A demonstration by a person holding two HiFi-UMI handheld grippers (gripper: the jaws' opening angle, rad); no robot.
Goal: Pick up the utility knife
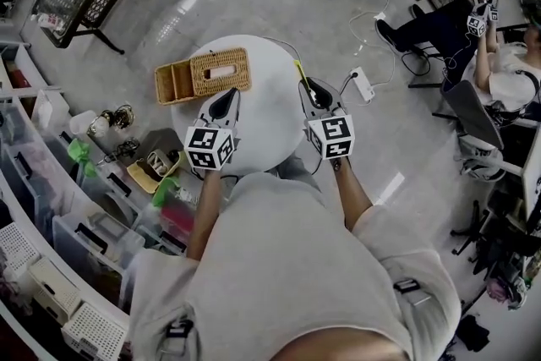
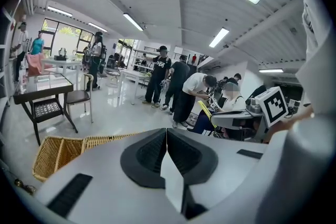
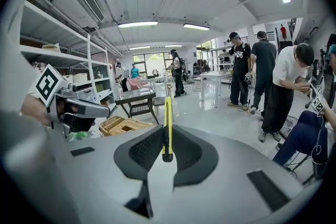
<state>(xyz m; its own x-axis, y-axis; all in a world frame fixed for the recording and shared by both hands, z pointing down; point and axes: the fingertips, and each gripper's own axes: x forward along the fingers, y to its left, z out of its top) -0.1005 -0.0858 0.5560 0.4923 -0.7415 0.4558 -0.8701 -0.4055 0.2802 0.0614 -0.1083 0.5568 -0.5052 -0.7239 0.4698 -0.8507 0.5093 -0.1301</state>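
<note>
"Gripping the utility knife already, is it, that right tool?"

"Yes. The jaws are pinched nearly shut on the knife's lower end. The yellow body stands up between them and pokes out past the tips."

"And where is that from where we stand?"

"Over the far right part of the round white counter. The right tool carries the utility knife out ahead of it, slanting away towards the counter's edge."

"How are the arms set?"

"Both forearms reach forward from the body, side by side, bare below the short sleeves. Each hand is tucked behind its marker cube, and both tools point ahead and a little downward."

"The left tool?"

"Level with the right one, over the near left of the counter. The left tool has its jaws pressed together with nothing between them."

"Anything else on the counter?"

"A wicker basket sits at the left rim, just beyond the left tool and well apart from the knife."
</note>
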